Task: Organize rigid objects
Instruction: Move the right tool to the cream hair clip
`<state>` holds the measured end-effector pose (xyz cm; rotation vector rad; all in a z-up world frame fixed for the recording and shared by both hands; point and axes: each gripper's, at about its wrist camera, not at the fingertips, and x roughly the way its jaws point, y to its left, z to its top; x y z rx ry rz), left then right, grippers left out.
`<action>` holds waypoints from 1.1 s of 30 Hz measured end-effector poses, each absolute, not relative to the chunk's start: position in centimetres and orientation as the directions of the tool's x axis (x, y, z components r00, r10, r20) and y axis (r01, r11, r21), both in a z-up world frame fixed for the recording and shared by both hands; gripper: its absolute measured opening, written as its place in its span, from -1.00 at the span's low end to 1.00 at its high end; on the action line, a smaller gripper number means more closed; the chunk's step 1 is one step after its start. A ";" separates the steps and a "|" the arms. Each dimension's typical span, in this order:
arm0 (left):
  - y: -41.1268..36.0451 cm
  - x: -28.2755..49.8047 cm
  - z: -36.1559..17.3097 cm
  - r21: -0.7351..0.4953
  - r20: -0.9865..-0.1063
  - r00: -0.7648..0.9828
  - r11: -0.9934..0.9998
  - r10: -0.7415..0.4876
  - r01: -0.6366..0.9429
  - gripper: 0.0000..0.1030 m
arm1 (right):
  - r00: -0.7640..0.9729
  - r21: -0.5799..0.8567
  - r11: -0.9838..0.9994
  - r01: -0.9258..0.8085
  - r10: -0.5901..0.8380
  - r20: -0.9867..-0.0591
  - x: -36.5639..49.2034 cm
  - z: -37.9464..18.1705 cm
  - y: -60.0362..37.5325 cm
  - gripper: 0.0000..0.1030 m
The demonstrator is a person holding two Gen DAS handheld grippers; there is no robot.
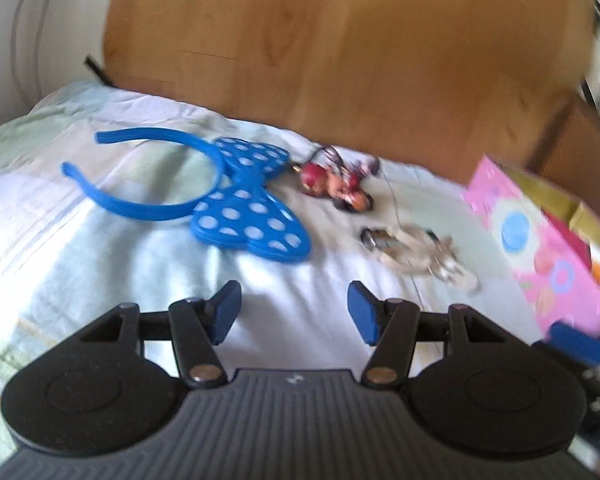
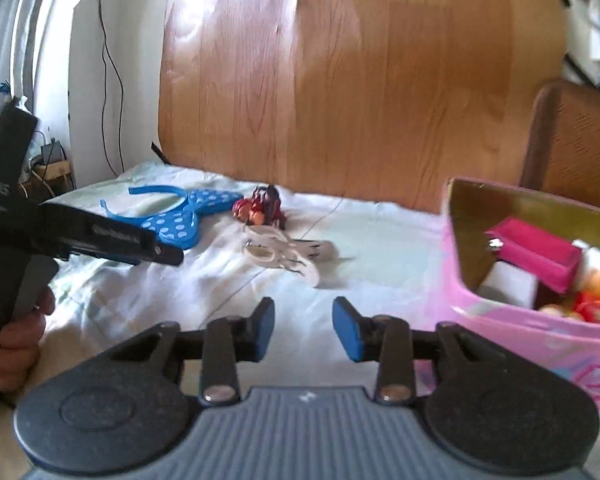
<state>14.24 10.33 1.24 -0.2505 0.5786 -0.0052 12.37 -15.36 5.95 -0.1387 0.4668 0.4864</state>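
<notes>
Over the pale bedsheet (image 1: 100, 248), in the left wrist view, the left gripper (image 1: 294, 310) hangs angled down toward the bed with its blue pads standing well apart — nothing lies between them, only sheet. Beyond its tips, to the left, lies the blue headband (image 1: 204, 196) with a white-dotted bow, flat on the sheet. Just right of the bow sits a small red toy figure (image 1: 336, 186), and nearer the gripper, further right, a pale toy (image 1: 416, 256) whose shape is too blurred to tell. At the right edge stands the pink box (image 1: 540, 240), tilted in this view, and below it a blue pad of the right gripper pokes into the frame. A wooden headboard (image 1: 340, 48) rises behind everything.

In the right wrist view, the right gripper (image 2: 304, 328) also points slightly down across the bed; its pads stand a moderate gap apart and grip nothing. The pink box (image 2: 500, 320) is close on its right, its mouth open toward the camera, with a magenta block, a white block and some orange and red pieces inside. Ahead lie the pale toy (image 2: 284, 256), the red toy figure (image 2: 260, 208) and the headband (image 2: 180, 216), all on the sheet and apart from the box. At the left edge a hand (image 2: 16, 336) wraps around the dark handle of the left gripper (image 2: 84, 236) — its body reaches out over the sheet near the headband, without touching it as far as can be seen.
</notes>
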 end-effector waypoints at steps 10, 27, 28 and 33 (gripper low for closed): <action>10.7 14.1 1.1 -0.294 -0.515 0.849 0.955 -0.122 -0.041 0.18 | 0.788 -0.103 0.890 -0.444 0.333 -0.518 18.7 5.2 -11.3 -0.41; 9.1 13.3 1.4 -0.219 -0.467 0.866 0.972 -0.179 0.082 0.18 | 0.668 0.003 0.822 -0.569 0.465 -0.581 8.7 4.5 -13.0 -0.86; 8.9 13.2 1.5 -0.208 -0.463 0.867 0.974 -0.182 0.093 0.18 | 0.667 0.005 0.821 -0.571 0.468 -0.580 7.5 4.5 -13.1 -0.82; 8.1 12.8 1.6 -0.161 -0.464 0.869 0.981 -0.170 0.106 0.18 | 0.634 0.083 0.775 -0.627 0.569 -0.524 2.4 4.9 -15.1 -0.57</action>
